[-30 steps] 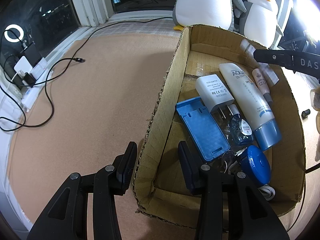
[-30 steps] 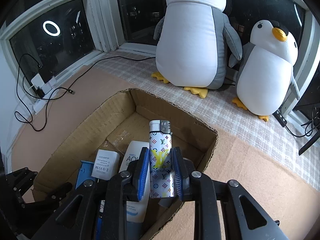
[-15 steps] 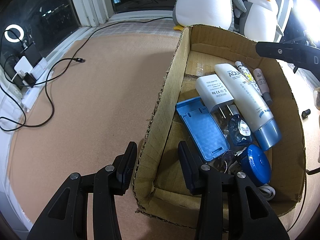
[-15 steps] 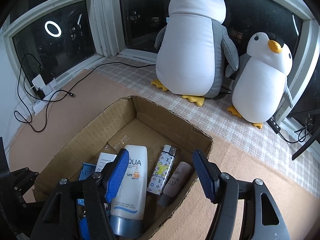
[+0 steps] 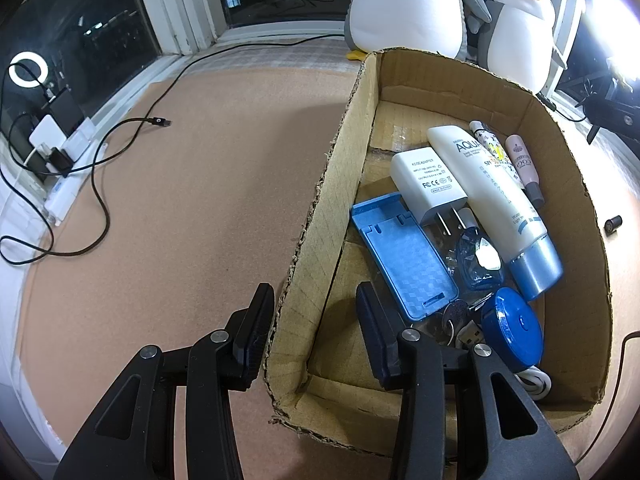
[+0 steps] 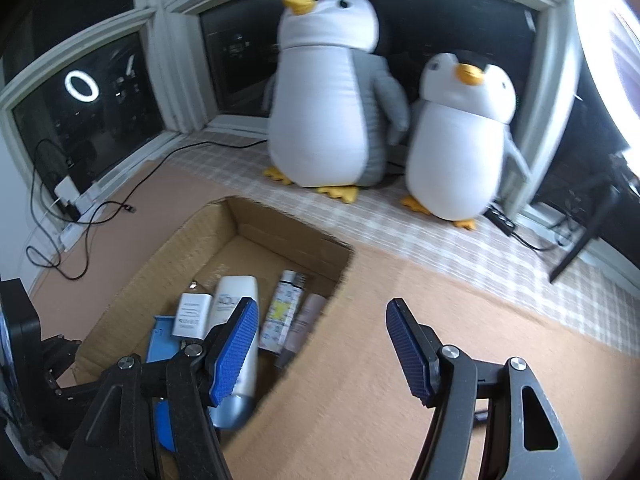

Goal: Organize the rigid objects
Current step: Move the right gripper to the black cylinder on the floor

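Blue-padded right hand-held gripper (image 6: 322, 344) hangs wide open with nothing between its pads, over the tan floor mat (image 6: 360, 380) just right of the cardboard box (image 6: 280, 236). The lighter (image 6: 283, 306) lies flat inside the box, near and a bit left of that gripper, squeezed between the white sunscreen tube (image 6: 236, 300) and a small pink tube (image 6: 306, 320) against the right wall. The left hand-held gripper (image 5: 316, 332) is clamped on the box's near-left wall, one finger outside and one inside. In its view the lighter (image 5: 490, 148) sits toward the far right of the box, well away from those fingers, with a white charger (image 5: 428, 184), blue phone case (image 5: 404, 256) and blue round tape measure (image 5: 512, 328) closer in. Lots of bare mat on the left, just a black cable (image 5: 100, 184) snaking across. Far side: checked cloth, two plush penguins (image 6: 332, 92) and dark windows.
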Motion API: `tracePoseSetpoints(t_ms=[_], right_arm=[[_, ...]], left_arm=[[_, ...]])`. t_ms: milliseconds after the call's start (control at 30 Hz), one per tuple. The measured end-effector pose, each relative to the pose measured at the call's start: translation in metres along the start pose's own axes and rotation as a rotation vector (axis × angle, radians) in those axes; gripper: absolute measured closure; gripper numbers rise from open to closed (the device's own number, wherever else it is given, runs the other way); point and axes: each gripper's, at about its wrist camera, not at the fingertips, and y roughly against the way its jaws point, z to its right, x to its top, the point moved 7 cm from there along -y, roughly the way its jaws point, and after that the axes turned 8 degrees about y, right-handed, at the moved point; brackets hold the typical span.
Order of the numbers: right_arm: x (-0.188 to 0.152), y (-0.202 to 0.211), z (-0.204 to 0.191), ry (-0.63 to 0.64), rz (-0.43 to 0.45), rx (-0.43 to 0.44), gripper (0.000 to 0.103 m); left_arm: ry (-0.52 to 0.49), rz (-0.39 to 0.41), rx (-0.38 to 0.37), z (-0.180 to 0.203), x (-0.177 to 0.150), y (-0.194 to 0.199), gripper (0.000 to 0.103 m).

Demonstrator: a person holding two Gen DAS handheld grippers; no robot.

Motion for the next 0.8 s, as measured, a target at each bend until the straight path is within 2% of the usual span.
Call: tracePoseSetpoints(t_ms=[200, 433, 700, 800], right_arm=[[-0.018, 0.014, 0.029, -0.069, -0.014, -0.046, 0.040], [-0.065, 0.018, 0.081, -0.225, -0.077, -0.078, 0.040], [-0.110, 0.015, 0.124, -0.396, -0.141, -0.087, 0.040], [-0.119, 0.010, 0.134, -0.473, -0.153, -0.057, 0.041]], left_arm=[[-0.001, 0.001, 0.001, 0.000, 0.000, 0.000, 0.062], [-0.005, 0.001, 0.003, 0.001, -0.001, 0.001, 0.062], [-0.010, 0.003, 0.008, 0.003, -0.001, 0.002, 0.062], [-0.010, 0.002, 0.008, 0.003, -0.001, 0.001, 0.062]])
